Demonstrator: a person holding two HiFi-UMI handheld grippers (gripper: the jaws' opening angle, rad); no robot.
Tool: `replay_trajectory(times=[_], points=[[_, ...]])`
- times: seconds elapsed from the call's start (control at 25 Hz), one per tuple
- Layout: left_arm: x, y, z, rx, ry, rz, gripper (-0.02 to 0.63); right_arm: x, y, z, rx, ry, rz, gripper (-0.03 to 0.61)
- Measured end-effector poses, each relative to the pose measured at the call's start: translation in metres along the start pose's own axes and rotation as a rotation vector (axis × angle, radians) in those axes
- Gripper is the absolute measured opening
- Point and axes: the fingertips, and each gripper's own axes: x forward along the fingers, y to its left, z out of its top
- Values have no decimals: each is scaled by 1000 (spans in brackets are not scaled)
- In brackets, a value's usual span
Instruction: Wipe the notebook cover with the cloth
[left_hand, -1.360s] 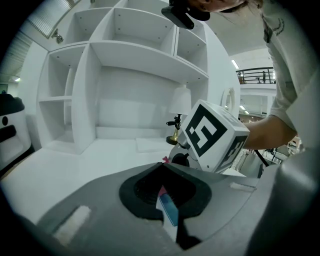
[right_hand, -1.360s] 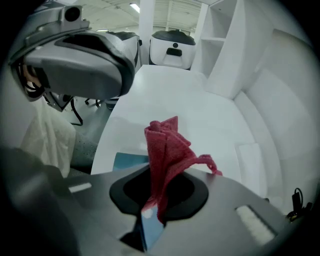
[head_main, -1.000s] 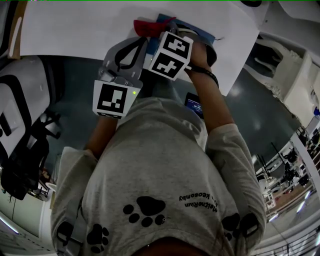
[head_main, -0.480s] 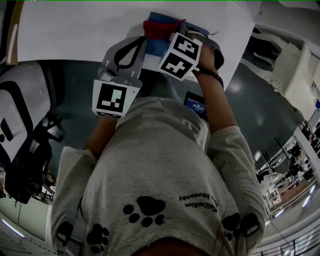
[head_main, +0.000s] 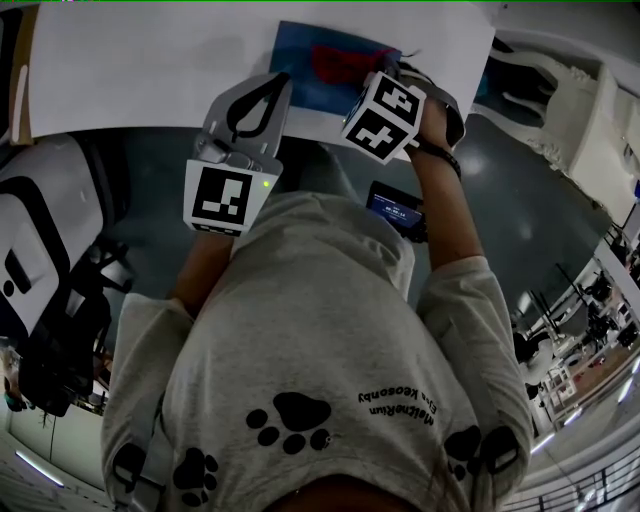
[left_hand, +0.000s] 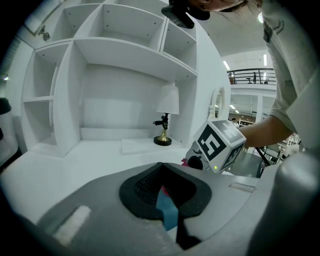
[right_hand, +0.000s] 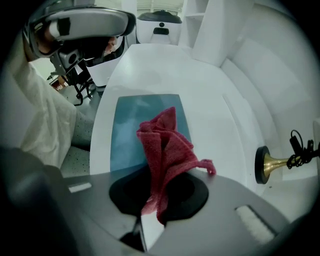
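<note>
clamped in right gripper (right_hand: 152, 202) jaws, frame centre: crumpled red cloth (right_hand: 167, 150) on flat blue notebook (right_hand: 125, 130); in left gripper (left_hand: 165, 200) jaws: notebook edge.

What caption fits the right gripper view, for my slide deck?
Right gripper clamps a red cloth over the blue notebook on a white desk.

Red cloth (right_hand: 167, 150) on flat blue notebook (right_hand: 125, 127)

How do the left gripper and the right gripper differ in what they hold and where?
The left gripper is shut on an edge of the blue notebook; the right gripper is shut on the red cloth. The left gripper sits at the cover's edge; the right gripper hangs its cloth over the cover. Both are shut.
</note>
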Motion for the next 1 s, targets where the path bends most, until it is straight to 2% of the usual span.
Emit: replay_trajectory(times=[1.0], points=[[15,-41,13,39,-7,-88,-3,-21,4,-134,225,138,-39,49]])
